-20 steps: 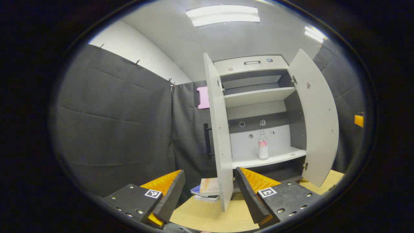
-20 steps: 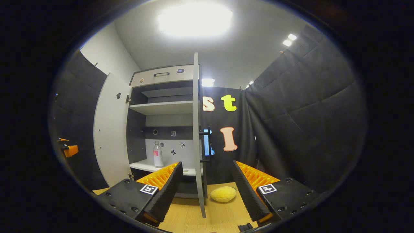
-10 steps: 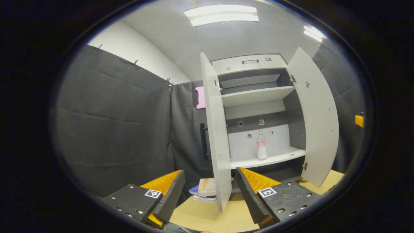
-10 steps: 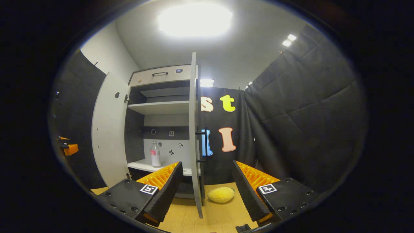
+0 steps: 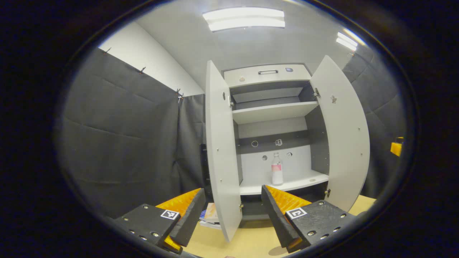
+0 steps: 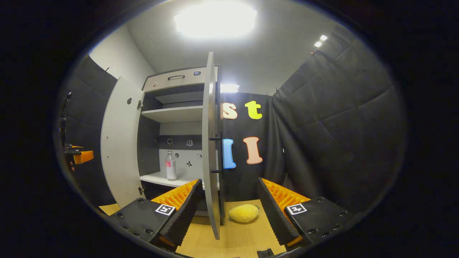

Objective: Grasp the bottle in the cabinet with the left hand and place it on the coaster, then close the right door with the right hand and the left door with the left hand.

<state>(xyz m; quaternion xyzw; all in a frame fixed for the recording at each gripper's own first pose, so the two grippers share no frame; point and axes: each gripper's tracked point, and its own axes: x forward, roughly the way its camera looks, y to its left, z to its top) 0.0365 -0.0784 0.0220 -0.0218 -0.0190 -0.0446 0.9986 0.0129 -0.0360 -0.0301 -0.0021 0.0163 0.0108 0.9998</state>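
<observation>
Both doors of the cabinet are standing wide open, and the bottle is sitting upright on the lower shelf, toward the middle, with its pink label facing out. Above it the upper shelf is lying bare, and a few small stickers are dotting the back panel just behind the bottle's cap.

The left gripper is hovering low in front of the cabinet with its jaws spread apart, holding nothing. The edge of the left door is hanging down between its fingers, touching neither. Behind that door a small stack of books is resting on the counter. The right door is swinging out on the far side.

From the right gripper view the bottle is showing on the same shelf, well apart from the right gripper, whose jaws are also parted and empty. The right door is standing edge-on just ahead of it, its dark handle facing the booth wall. A yellow, lemon-shaped thing is lying on the counter between the fingers, farther off. At the far left of that view the other gripper is peeking in beside the left door.
</observation>
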